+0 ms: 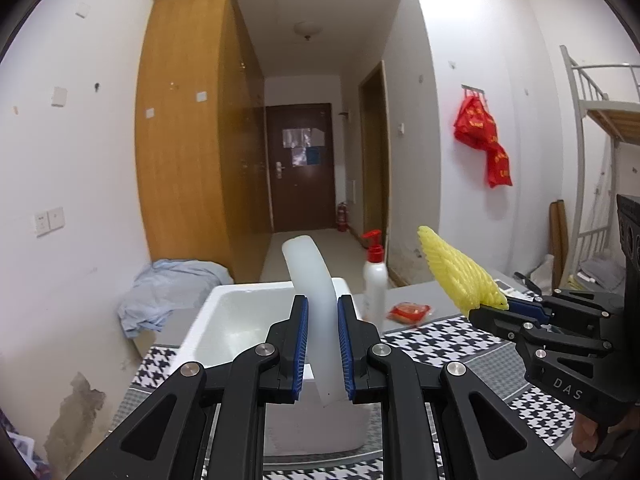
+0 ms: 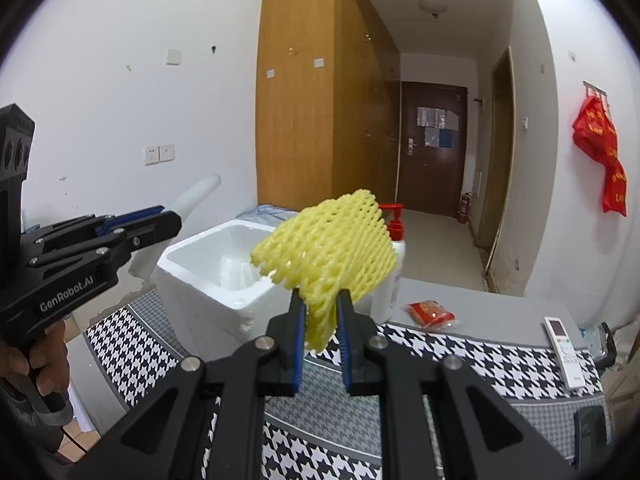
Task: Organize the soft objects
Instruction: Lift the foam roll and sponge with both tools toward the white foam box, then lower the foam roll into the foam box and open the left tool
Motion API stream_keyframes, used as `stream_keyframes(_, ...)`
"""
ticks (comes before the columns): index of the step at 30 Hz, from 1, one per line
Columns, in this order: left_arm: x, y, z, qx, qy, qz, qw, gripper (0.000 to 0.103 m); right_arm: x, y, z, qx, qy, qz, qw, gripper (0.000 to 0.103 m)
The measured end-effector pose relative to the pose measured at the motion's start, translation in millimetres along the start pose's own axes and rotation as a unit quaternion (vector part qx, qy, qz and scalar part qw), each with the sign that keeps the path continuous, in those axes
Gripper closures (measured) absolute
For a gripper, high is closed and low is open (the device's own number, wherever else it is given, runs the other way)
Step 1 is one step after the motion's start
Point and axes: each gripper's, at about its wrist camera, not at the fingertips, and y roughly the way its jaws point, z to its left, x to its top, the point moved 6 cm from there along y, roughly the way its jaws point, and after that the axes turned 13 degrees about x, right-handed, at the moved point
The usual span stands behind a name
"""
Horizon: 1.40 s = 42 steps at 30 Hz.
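I see white walls, a tall wooden wardrobe, a dark door down the hallway, a ceiling lamp and a metal bunk frame.

Left tool looking matt black plastic, blue ribbed pads, silver metal pivots; gripping smooth, translucent white foam strip. Right tool pinching yellow foam net, open-mesh, soft, matt. Ahead of both tools: white foam box showing grainy, crumbling edges. Below: table wearing woven houndstooth cloth. Pump bottle shining glossy plastic.
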Motion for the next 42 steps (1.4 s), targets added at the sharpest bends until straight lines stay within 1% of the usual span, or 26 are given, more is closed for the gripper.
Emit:
stream_keyframes(7,-2,4,20,0.024,-0.003,0.006,0.9997,0.087,8,10,9,0.016,-0.010,0.001,1.000,0.085)
stream_keyframes(16,-5,9,33,0.035,-0.009,0.014,0.9993,0.087,15,23,20,0.036,-0.019,0.004,0.999,0.085)
stream_keyframes(24,-4,22,36,0.035,-0.012,0.024,0.9990,0.087,21,40,30,0.043,-0.027,0.014,0.999,0.085)
stream_keyframes(29,-7,36,38,0.034,-0.013,0.038,0.9986,0.087,22,47,31,0.043,-0.028,0.018,0.999,0.085)
stream_keyframes(34,-4,52,37,0.027,-0.013,0.050,0.9983,0.087,23,47,29,0.036,-0.025,0.017,0.999,0.085)
stream_keyframes(42,-6,78,32,0.010,-0.005,0.081,0.9966,0.087,22,44,25,0.020,-0.018,0.018,0.999,0.085)
